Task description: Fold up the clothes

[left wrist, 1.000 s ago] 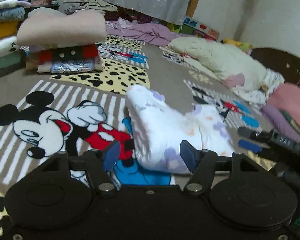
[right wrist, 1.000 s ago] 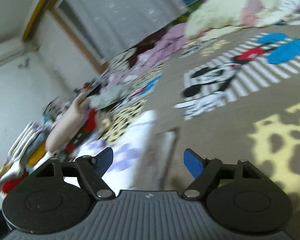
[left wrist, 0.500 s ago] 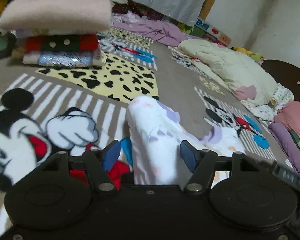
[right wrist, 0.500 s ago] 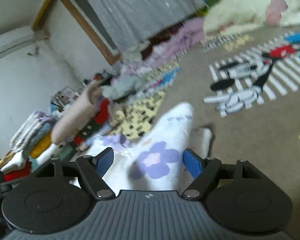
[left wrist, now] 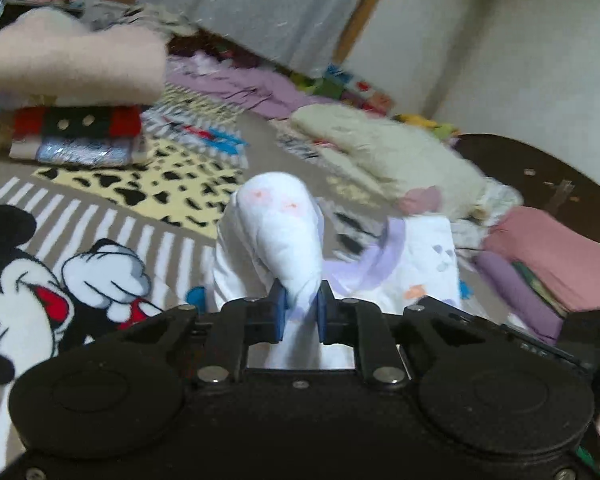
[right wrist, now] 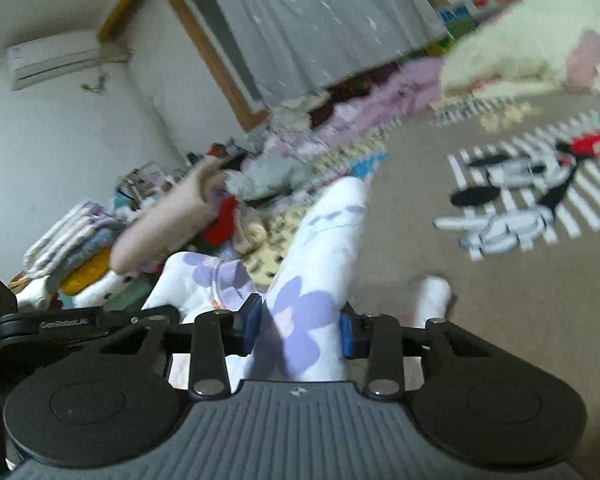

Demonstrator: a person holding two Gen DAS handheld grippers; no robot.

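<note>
The left gripper [left wrist: 299, 308] is closing, its blue pads [left wrist: 278, 312] already pinching a bunched fold of the white flowered garment [left wrist: 280, 236] – the cloth rises ahead of the jaws. The right gripper [right wrist: 300, 326] is closing too, pads touching a thicker roll of the same garment [right wrist: 320, 264] between them – it stretches forward over the cartoon rug [right wrist: 480, 320].

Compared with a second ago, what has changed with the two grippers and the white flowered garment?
Both grippers went from wide open to closing on the white flowered cloth garment: the left gripper now pinches a bunched fold, and the right gripper is closing around another part, which lies between its fingers. The folded pile with the pink blanket stayed put on the cartoon-print rug.
</note>
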